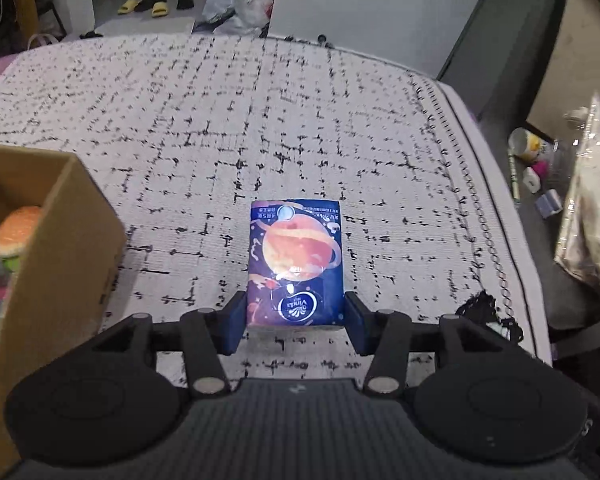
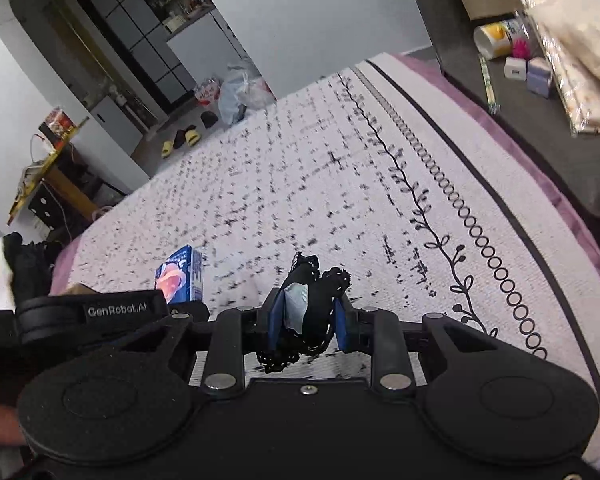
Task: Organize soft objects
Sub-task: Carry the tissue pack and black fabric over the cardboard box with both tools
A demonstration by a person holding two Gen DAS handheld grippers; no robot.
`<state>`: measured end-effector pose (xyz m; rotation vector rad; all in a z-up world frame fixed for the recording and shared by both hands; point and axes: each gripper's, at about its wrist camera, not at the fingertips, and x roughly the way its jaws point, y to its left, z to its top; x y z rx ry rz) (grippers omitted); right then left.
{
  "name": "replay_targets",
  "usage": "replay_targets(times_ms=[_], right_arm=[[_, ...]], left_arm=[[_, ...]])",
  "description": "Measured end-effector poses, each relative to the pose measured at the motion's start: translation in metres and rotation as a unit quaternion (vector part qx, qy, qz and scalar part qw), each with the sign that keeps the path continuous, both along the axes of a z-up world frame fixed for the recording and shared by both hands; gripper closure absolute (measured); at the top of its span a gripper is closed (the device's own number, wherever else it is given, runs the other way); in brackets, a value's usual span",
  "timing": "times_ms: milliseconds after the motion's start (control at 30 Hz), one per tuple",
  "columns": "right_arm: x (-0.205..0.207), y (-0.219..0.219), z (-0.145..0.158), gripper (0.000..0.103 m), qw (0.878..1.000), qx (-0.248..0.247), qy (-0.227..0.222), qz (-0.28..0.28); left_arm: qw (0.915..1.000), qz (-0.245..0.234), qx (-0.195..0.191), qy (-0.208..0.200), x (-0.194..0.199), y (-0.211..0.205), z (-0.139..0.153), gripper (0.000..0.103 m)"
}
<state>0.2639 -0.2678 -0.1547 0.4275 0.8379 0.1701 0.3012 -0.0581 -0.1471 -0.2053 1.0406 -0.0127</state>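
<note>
A blue tissue pack [image 1: 296,256] with an orange planet print sits between the blue pads of my left gripper [image 1: 295,305], which is shut on its near end and holds it just above the white patterned bed cover [image 1: 260,120]. The same pack [image 2: 180,276] shows at the left of the right wrist view. My right gripper [image 2: 310,316] is shut on a bunched black lace cloth [image 2: 314,300] with a grey tag. That cloth [image 1: 488,314] also shows at the right in the left wrist view. An open cardboard box [image 1: 64,240] at the left holds a plush burger [image 1: 18,230].
The bed's right edge [image 2: 500,200] drops to a dark ledge carrying a cup [image 2: 492,40], small boxes [image 2: 538,76] and a plastic-wrapped bundle [image 2: 580,60]. Beyond the bed's far end lie slippers [image 1: 144,4] and plastic bags [image 1: 240,4] on the floor.
</note>
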Motion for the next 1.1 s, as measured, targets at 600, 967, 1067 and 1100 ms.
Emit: replay_targets(times_ms=[600,967,1067,1100], right_arm=[[-0.041,0.015,0.059,0.077,0.999,-0.008,-0.033,0.007],[-0.059,0.025,0.086,0.077,0.998,-0.009,-0.056,0.011],[-0.062,0.028,0.091,0.077,0.998,-0.008,-0.061,0.014],[-0.063,0.029,0.092,0.077,0.998,-0.009,-0.062,0.015]], left_arm=[[0.9966,-0.055,-0.002,-0.061,-0.057,0.014,0.067,0.053],[0.9931,-0.069,-0.004,-0.095,-0.081,0.038,0.1,0.053],[0.9925,-0.069,-0.004,-0.101,-0.086,0.049,0.106,0.053],[0.9922,-0.069,-0.002,-0.104,-0.088,0.053,0.108,0.053]])
